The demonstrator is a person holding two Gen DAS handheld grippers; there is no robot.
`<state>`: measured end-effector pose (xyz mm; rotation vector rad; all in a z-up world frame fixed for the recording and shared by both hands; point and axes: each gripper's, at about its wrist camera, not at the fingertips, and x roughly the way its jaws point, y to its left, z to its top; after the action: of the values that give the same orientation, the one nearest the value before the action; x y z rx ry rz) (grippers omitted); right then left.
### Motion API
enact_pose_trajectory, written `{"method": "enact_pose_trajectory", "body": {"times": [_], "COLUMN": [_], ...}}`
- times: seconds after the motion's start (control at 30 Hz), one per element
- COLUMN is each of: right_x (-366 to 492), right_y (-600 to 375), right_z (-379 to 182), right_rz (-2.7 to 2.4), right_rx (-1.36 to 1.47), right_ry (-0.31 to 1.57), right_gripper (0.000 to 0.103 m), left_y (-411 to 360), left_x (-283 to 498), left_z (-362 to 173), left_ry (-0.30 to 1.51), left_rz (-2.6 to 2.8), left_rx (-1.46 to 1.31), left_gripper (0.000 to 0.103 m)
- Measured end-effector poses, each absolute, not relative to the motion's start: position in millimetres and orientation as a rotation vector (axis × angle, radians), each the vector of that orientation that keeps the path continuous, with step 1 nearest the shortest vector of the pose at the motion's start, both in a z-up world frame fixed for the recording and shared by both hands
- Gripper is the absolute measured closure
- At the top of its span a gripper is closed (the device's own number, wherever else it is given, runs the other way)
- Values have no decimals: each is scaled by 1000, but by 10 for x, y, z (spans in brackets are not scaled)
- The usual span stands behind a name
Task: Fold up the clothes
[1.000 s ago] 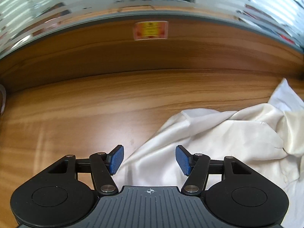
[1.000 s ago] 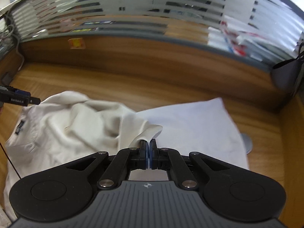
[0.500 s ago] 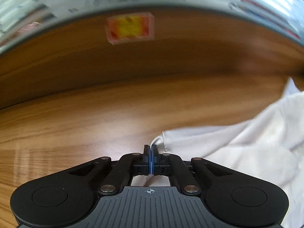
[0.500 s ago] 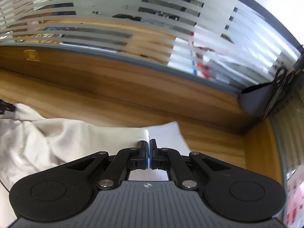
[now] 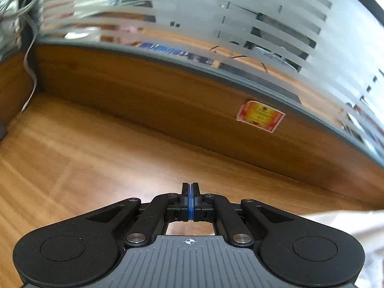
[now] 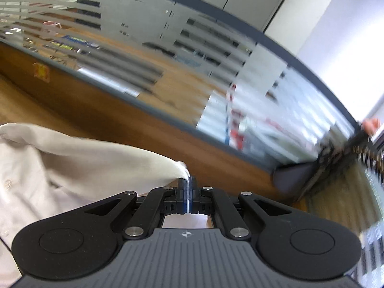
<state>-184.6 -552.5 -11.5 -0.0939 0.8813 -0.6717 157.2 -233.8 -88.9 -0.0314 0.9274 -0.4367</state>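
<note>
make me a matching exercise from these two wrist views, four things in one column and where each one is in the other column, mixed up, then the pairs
Things
1. red and yellow rectangular sticker
2. cream-white cloth garment
3. thin white flat cable
4. frosted striped glass panel

Places
a. pinched in the shut black right gripper
b. hanging down in the far left corner
c. standing on top of the brown wooden partition
d. stuck on the partition's face

Pairs: 1-d, 2-a, 3-b, 4-c

A red-and-yellow sticker (image 5: 260,116) sits on the wooden desk's (image 5: 84,158) back panel, below a frosted-striped glass partition (image 5: 216,19).
</note>
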Motion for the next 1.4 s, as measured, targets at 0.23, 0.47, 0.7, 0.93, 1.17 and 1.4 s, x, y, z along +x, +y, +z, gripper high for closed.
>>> {"method": "enact_pose_trajectory", "body": {"times": [0.23, 0.47, 0.7, 0.93, 1.17, 1.4], "right_x": [-2301, -2611, -2785, -2809, -2700, -2278], "right_y": [-4803, -4108, -3943, -4784, -5936, -6901], "right_z": [-347, -713, -804, -754, -1013, -1357], "right_rz": [-580, -415, -352, -514, -629, -624], "right_rx": [-66, 89, 244, 358, 474, 459], "right_ry": [994, 1120, 1107, 1016, 936, 934], "right_gripper": [102, 100, 78, 74, 74, 66], "left_y": [-2156, -2268, -2409, -2583, -2773, -2919], "left_x": [1413, 1287, 1270, 1344, 1395, 1439], "left_z": [-931, -1013, -1030, -1161, -1279, -1426], "left_ry": [1002, 1082, 1168, 1256, 1289, 1332], "left_rz": [-478, -521, -526, -463, -377, -289], "left_rx": [8, 6, -63, -195, -254, -314], "left_gripper": [100, 88, 57, 47, 44, 43]}}
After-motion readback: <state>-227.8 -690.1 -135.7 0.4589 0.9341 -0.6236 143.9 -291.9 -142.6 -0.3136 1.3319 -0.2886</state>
